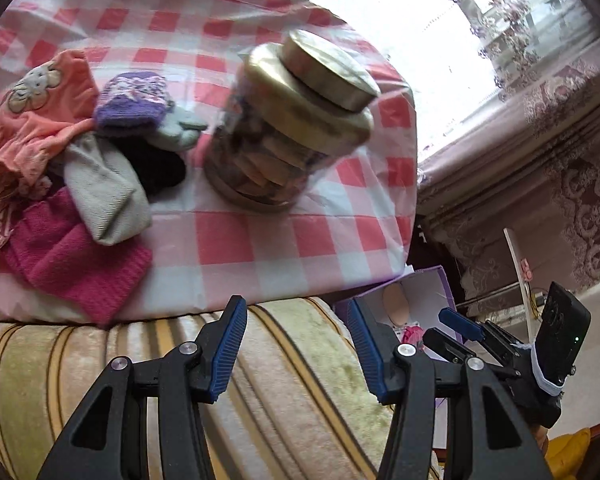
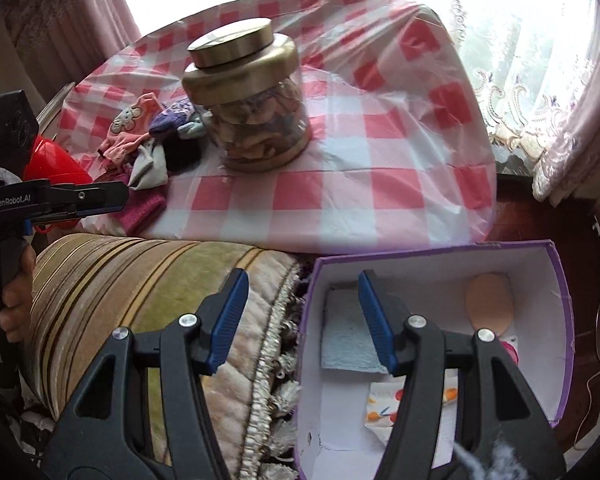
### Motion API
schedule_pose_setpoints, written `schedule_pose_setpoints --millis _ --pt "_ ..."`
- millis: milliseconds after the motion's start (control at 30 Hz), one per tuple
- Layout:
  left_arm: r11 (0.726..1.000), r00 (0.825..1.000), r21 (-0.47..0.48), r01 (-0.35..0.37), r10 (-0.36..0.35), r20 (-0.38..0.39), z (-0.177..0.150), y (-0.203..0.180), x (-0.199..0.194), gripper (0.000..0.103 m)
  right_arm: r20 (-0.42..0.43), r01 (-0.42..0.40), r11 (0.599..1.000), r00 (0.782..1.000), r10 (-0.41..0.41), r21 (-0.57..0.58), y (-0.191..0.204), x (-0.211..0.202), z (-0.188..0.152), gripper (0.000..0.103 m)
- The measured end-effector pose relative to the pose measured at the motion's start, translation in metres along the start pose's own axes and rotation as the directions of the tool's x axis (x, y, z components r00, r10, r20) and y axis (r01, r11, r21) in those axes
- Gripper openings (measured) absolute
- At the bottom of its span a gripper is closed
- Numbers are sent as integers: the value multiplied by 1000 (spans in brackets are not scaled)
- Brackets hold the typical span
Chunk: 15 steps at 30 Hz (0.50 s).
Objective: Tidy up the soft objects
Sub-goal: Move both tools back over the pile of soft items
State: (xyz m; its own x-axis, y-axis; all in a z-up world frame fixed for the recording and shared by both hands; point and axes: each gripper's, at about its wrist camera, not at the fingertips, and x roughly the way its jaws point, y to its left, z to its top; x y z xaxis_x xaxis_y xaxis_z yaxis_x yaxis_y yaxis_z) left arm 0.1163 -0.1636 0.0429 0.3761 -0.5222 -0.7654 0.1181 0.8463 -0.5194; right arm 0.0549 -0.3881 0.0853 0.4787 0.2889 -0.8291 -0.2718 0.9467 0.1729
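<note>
Both my left gripper [image 1: 296,346] and right gripper [image 2: 300,320] hang with jaws parted and empty. I judge I'm between items: the pile of knitwear [image 1: 80,160] waits on the checked worktop [image 1: 260,240], beside a jar [image 1: 292,128]; the purple box [image 2: 556,280] sits below the edge, with room left inside.

Both grippers showing black plastic arms, silver rivets, ribbed blue pads; left gripper [image 2: 118,198] bearing white "GenRobot.AI" lettering at 9 o'clock.
</note>
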Motion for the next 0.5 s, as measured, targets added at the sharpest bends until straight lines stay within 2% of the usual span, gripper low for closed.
schedule_pose_setpoints --millis 267,500 --pt "991 996 -130 -32 43 78 9 65 -30 54 -2 -32 988 999 32 -154 61 16 28 61" --pt "981 991 -185 -53 75 110 25 102 -41 54 3 -56 969 998 58 -240 103 35 52 61"
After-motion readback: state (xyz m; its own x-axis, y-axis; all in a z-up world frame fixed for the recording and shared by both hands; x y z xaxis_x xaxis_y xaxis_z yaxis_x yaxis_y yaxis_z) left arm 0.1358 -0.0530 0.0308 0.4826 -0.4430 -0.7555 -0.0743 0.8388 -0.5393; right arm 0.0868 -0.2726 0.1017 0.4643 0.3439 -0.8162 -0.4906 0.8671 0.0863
